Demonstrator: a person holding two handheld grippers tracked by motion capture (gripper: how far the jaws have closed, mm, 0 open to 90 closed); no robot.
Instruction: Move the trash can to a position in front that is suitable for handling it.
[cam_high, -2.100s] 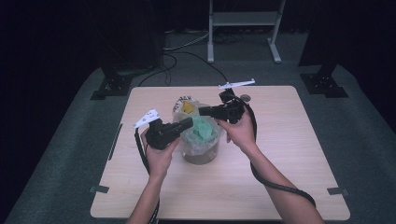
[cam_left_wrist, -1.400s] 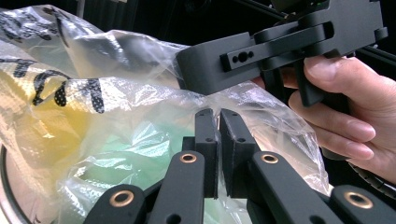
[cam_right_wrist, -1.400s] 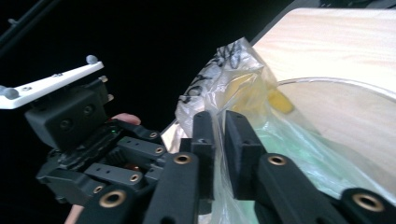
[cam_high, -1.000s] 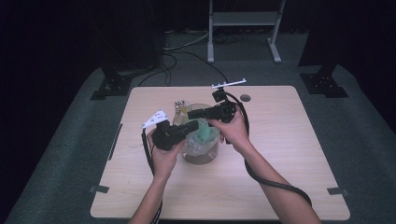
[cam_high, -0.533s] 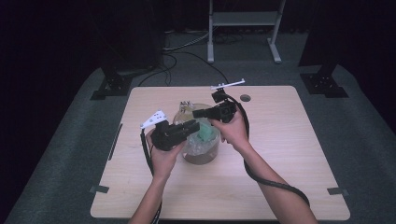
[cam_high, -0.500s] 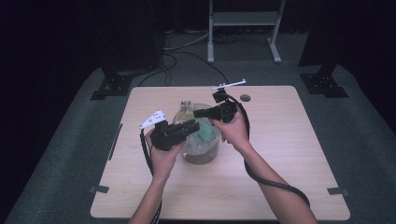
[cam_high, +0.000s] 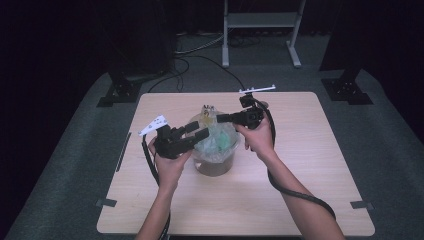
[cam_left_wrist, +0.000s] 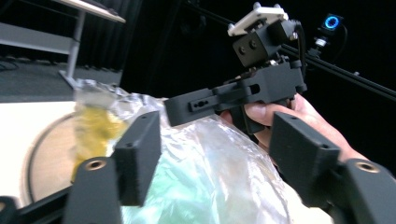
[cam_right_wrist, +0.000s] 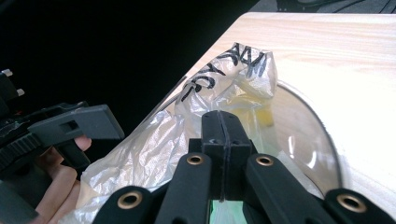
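Where the wooden table (cam_high: 310, 165) fills the lower middle of the high view, one clear round container (cam_high: 214, 162) stands near its centre, with one crumpled clear plastic bag (cam_high: 216, 136) bulging out of its top. Something pale green shows through the bag's lower part, and something yellow (cam_high: 207, 114) sits at the bag's far edge, toward the top of the frame.

Two hand-held grippers meet over the bag. The left gripper (cam_high: 197, 131), just left of centre in the high view, has its two jaws spread wide apart; in the left gripper view they stand at either side of the bag (cam_left_wrist: 210, 172) with nothing between them but the plastic below.

The right gripper (cam_high: 223, 118), just right of centre, points leftward across the bag's top. In the right gripper view its two jaws are pressed together, and the bag (cam_right_wrist: 224, 88), with black lettering on it, lies just beyond and around their tips; whether any film is pinched between them cannot be told.

One white stand (cam_high: 260, 20) is at the top of the high view.
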